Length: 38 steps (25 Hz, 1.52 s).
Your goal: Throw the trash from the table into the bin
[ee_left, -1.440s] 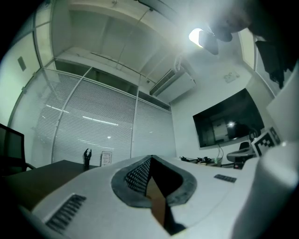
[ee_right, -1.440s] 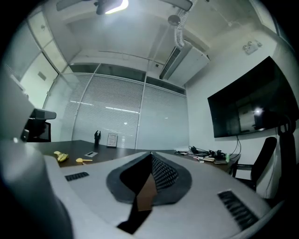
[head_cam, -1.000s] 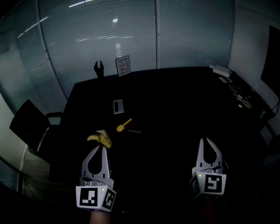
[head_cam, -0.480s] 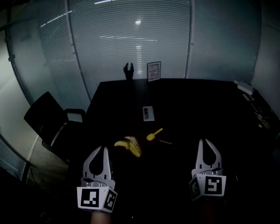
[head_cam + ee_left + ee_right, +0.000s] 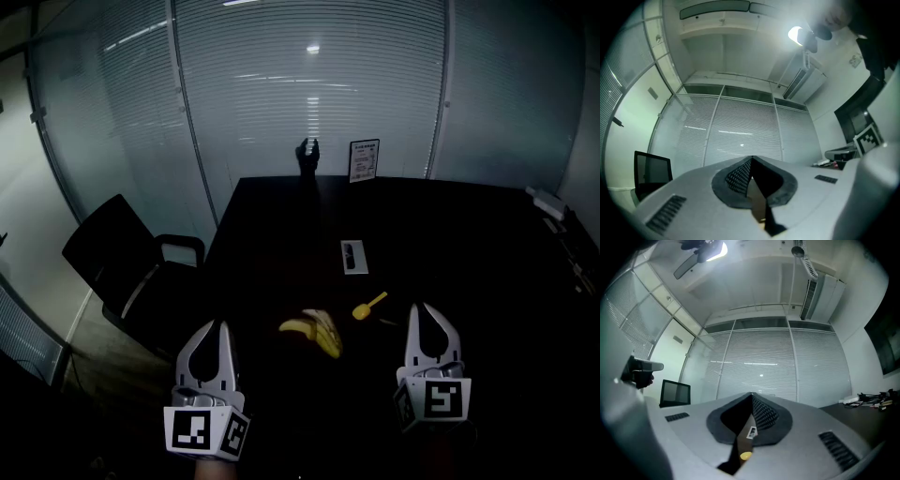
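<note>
On the dark counter (image 5: 469,244) a banana peel (image 5: 314,333) lies in the near half, towards the left edge, between the two tools and just ahead of them. The left hand-held gripper (image 5: 222,325) hangs at the near left corner with its jaws pressed together on nothing. The right hand-held gripper (image 5: 420,310) is level with it on the peel's other side, jaws likewise pressed together and empty. Just beyond the peel, to its right, lies a small yellow scoop (image 5: 367,307), apart from it, and further back a small white card (image 5: 353,256) lies flat. At the far edge an upright sign stand (image 5: 364,159) stands just beside a dark two-pronged object (image 5: 307,155). A black office chair (image 5: 117,258) stands off the counter's left side, close to the left hand-held gripper. A glass wall with blinds (image 5: 309,94) runs behind everything. Small clutter (image 5: 548,202) lies along the right edge.
</note>
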Motion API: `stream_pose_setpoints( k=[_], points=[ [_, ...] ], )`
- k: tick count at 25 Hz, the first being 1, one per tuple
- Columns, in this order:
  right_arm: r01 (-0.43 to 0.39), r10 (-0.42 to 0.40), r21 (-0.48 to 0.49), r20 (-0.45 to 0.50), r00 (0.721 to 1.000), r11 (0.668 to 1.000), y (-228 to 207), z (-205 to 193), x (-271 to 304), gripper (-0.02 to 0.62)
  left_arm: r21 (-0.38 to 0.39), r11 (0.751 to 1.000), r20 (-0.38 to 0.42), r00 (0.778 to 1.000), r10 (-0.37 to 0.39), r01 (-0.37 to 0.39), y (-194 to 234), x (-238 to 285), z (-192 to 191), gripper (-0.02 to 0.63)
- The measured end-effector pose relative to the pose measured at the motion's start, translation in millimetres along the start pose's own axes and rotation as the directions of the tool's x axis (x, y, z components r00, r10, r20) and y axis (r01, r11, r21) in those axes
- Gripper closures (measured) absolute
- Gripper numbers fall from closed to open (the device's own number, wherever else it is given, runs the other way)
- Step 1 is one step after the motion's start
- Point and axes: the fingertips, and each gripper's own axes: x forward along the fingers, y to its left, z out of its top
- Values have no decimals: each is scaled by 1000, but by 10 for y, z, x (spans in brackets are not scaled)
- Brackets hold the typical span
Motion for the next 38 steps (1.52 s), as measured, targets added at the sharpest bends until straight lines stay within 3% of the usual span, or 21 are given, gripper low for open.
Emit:
stream_pose_setpoints(
  k=[7, 16, 21, 22, 23, 24, 26, 28, 33, 36, 38],
  points=[
    [-42, 41, -3, -19, 999, 999, 437, -174, 367, 591, 2, 1000, -6, 1000, 3, -3, 358, 174, -105, 607],
    [-58, 58, 15, -30, 998, 998, 562, -377, 684, 591, -2, 1000, -26, 999, -23, 23, 448, 571, -336, 607],
    [-107, 115, 72, -103, 988, 992, 628, -677, 871, 589, -9, 1000, -34, 999, -25, 24, 491, 699, -406, 607],
    [-129, 139, 84, -128, 982, 988, 659, -746, 904, 573, -11, 1000, -38, 999, -24, 24, 500, 712, -421, 607],
    [-154, 167, 93, -156, 973, 984, 698, -820, 940, 497, -13, 1000, -41, 999, -23, 22, 510, 721, -435, 607],
    [-179, 195, 99, -184, 963, 979, 744, -895, 974, 460, -14, 1000, -43, 999, -20, 20, 523, 728, -446, 607],
    [-228, 249, 111, -248, 936, 967, 860, -1074, 1036, 422, -17, 1000, -48, 999, -15, 14, 553, 733, -469, 607],
    [-278, 309, 139, -338, 889, 950, 1010, -1341, 1086, 377, -20, 1000, -53, 999, -10, 9, 580, 734, -496, 607],
    [-357, 409, 206, -549, 729, 911, 1248, -2055, 1130, 319, -25, 1000, -55, 998, -4, 2, 603, 723, -544, 607],
    [-381, 419, 205, -631, 653, 902, 1312, -2386, 1173, 308, -28, 1000, -60, 998, -3, 1, 618, 716, -558, 607],
    [-390, 425, 222, -697, 578, 894, 1354, -2620, 1192, 299, -29, 1000, -60, 998, -2, 0, 626, 721, -545, 607]
  ],
)
